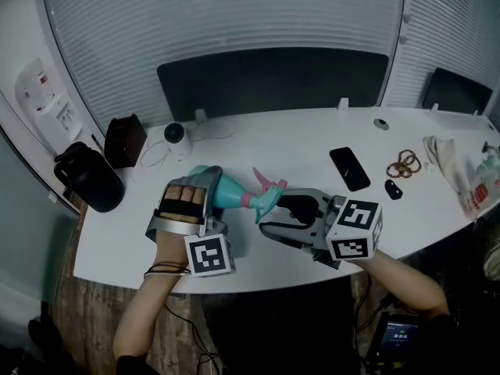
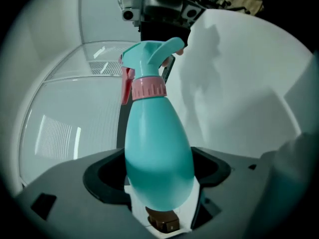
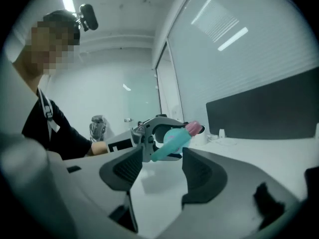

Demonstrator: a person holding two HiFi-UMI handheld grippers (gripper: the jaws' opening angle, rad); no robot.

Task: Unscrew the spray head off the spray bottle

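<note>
A teal spray bottle [image 1: 228,191] lies level above the white table [image 1: 297,143], with its pink collar [image 1: 251,201] and teal spray head [image 1: 268,194] pointing right. My left gripper [image 1: 205,194] is shut on the bottle's body. In the left gripper view the bottle [image 2: 157,148] fills the gap between the jaws of my left gripper [image 2: 158,183], and the pink collar [image 2: 148,87] and spray head [image 2: 152,56] sit beyond them. My right gripper [image 1: 287,212] stands open just right of the spray head. In the right gripper view, nothing lies between the jaws of my right gripper [image 3: 159,171]; the spray head [image 3: 172,141] hangs past their tips.
On the table lie a black phone [image 1: 349,168], brown rings [image 1: 403,164], a small black object [image 1: 393,189] and a pale cloth [image 1: 457,162] at the right. A black bag [image 1: 90,176], a dark pouch [image 1: 125,141] and a small white camera [image 1: 175,134] stand at the left.
</note>
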